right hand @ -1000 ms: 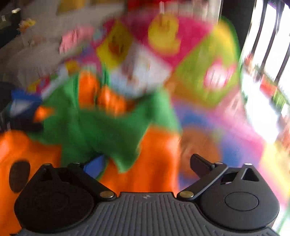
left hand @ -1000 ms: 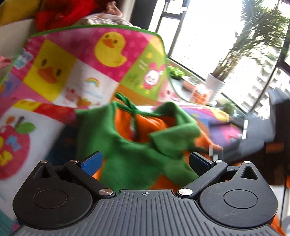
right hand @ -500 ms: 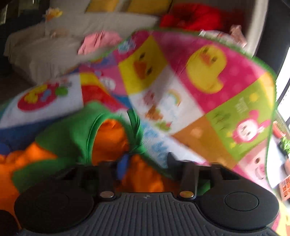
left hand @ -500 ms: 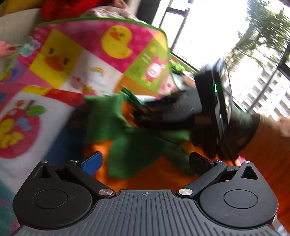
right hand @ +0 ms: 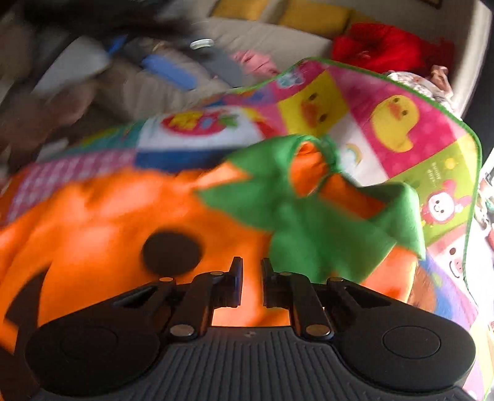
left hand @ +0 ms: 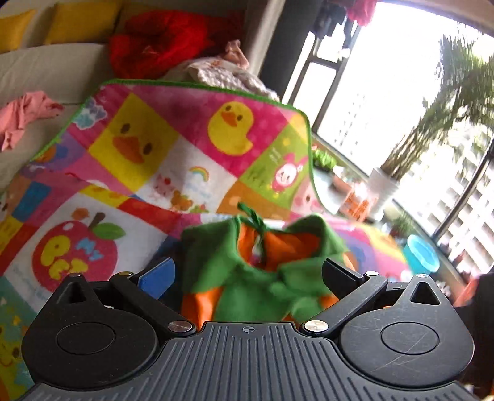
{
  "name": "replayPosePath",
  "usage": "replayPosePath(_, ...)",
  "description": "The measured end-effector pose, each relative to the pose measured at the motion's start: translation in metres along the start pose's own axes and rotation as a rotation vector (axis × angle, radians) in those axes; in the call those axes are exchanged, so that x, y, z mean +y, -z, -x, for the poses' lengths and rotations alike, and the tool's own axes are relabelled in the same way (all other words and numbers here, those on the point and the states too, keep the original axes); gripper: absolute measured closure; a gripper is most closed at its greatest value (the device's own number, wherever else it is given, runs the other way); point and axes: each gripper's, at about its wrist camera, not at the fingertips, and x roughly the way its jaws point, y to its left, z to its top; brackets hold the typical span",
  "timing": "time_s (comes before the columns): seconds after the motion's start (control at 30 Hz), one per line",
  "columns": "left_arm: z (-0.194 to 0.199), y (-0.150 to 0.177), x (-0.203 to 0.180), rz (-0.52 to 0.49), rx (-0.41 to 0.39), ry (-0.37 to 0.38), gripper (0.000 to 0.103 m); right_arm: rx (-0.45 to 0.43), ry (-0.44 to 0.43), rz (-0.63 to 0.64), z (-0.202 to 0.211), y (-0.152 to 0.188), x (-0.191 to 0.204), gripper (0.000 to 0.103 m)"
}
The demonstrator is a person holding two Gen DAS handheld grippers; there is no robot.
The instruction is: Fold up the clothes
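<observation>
An orange pumpkin costume (right hand: 102,216) with a green leaf collar (right hand: 311,216) and black face patches lies on a colourful cartoon blanket (right hand: 392,123). In the left wrist view the collar (left hand: 234,271) sits right between my open left gripper (left hand: 247,274) fingers, which hold nothing. My right gripper (right hand: 251,283) has its jaws nearly together on the orange fabric just below the collar. The view is blurred by motion.
The blanket (left hand: 139,154) covers a beige sofa with yellow cushions (left hand: 83,21), a red garment (left hand: 160,43) and a pink garment (left hand: 24,114). A window, a potted plant (left hand: 383,188) and a blue bowl (left hand: 421,253) lie to the right.
My right gripper has left the left wrist view, closed its jaws and moved down onto the orange body of the costume. The left gripper stays open at the collar.
</observation>
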Motion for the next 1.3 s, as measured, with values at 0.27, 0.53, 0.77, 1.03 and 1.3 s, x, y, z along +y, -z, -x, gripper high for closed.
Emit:
replayPosePath(0.27, -0.018, 0.021, -0.002, -0.027, 0.095, -0.011, 0.000, -0.110, 0.204, -0.008, -0.028, -0.047, -0.055, 0.046)
replayPosePath(0.53, -0.022, 0.030, 0.027, 0.017, 0.130, -0.020, 0.000, 0.024, 0.236, -0.012, -0.148, -0.069, -0.096, 0.044)
replayPosePath(0.77, -0.004, 0.012, 0.043, 0.090, 0.050, -0.049, 0.000, -0.071, 0.193, -0.065, -0.081, -0.060, -0.083, 0.086)
replayPosePath(1.03, 0.019, -0.006, -0.002, 0.014, -0.049, 0.016, 0.000, -0.012, 0.161, 0.158, -0.012, -0.001, 0.015, 0.078)
replayPosePath(1.3, -0.026, 0.053, -0.027, -0.290, 0.175, -0.142, 0.000, -0.145, 0.051, -0.032, 0.063, 0.021, -0.012, 0.056)
